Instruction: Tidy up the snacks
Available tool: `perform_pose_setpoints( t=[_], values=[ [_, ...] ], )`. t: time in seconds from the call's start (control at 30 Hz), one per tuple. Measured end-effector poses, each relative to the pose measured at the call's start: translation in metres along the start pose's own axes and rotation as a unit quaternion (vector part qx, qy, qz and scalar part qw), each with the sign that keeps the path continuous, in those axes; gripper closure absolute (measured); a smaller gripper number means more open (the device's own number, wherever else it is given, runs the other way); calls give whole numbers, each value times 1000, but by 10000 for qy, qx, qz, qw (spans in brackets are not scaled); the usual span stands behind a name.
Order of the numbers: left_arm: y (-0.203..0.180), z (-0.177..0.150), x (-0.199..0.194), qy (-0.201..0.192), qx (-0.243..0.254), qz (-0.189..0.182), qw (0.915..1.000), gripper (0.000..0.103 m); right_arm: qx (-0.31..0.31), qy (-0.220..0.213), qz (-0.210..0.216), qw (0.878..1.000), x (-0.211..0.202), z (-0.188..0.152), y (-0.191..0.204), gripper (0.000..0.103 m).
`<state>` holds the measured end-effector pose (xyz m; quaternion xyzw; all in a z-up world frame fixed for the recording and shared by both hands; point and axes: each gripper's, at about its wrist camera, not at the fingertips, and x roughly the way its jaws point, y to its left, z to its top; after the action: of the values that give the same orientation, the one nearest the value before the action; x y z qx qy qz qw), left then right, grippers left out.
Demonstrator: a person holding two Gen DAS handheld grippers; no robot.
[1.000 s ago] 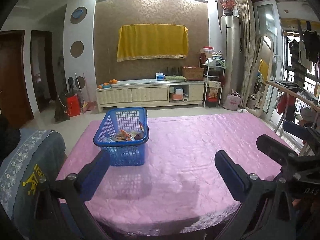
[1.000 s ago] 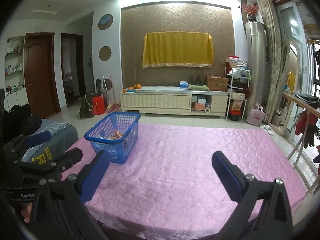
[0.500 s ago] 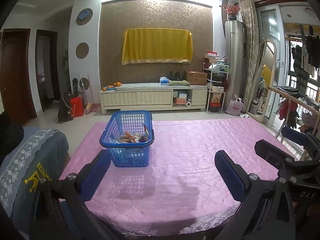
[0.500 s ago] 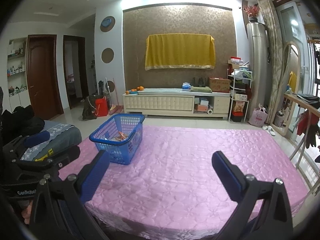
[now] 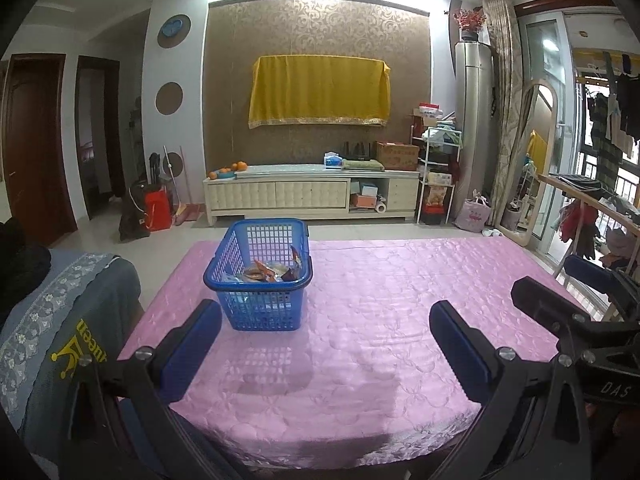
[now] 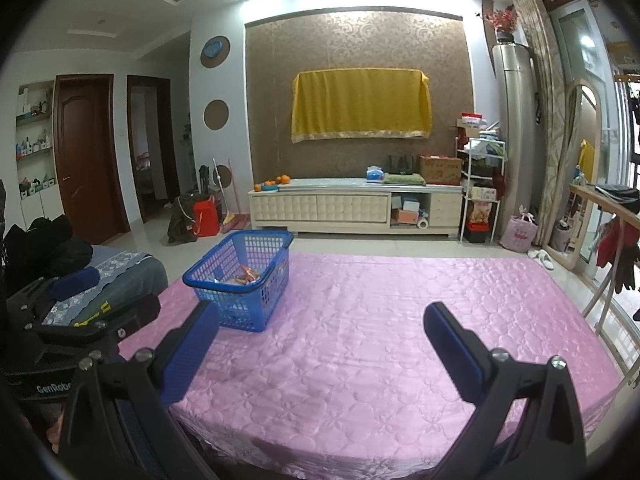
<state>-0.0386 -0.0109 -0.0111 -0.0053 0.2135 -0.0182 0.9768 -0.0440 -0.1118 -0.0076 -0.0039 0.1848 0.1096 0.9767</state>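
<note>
A blue plastic basket [image 5: 260, 280] stands on the left part of the pink tablecloth [image 5: 380, 320]; it also shows in the right wrist view [image 6: 240, 280]. Several snack packets [image 5: 272, 272] lie inside it, also seen in the right wrist view [image 6: 246, 276]. My left gripper [image 5: 324, 332] is open and empty, held above the table's near edge, just short of the basket. My right gripper [image 6: 320, 336] is open and empty, to the right of the basket. The right gripper's body shows at the right of the left wrist view [image 5: 580, 332].
A chair draped with a grey cloth [image 5: 60, 320] stands at the table's left edge. A drying rack with clothes [image 5: 592, 216] is to the right. A cream TV cabinet [image 5: 312, 196] stands against the far wall across the tiled floor.
Both views have shifted so the basket sits more to the right and a little nearer in frame; both grippers stay open and empty. The basket has not moved on the table.
</note>
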Motion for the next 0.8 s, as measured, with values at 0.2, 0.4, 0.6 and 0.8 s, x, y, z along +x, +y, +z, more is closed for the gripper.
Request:
perform_pose_setpoints(
  t=[0.2,0.4,0.6,0.8],
  values=[
    [0,1,-1,3,-43,-34,10000,0,-21,-15,-38,10000,-1,0,-1,0],
    [-1,1,-1,25,-33,-10,10000,0,-1,-11,-46,10000,1,0,-1,0],
    [1,1,-2,18,-65,-7,10000,0,6,-19,-47,10000,0,0,-1,0],
    [1,1,-2,11,-74,-15,10000,0,10,-31,-49,10000,0,0,-1,0]
  ],
)
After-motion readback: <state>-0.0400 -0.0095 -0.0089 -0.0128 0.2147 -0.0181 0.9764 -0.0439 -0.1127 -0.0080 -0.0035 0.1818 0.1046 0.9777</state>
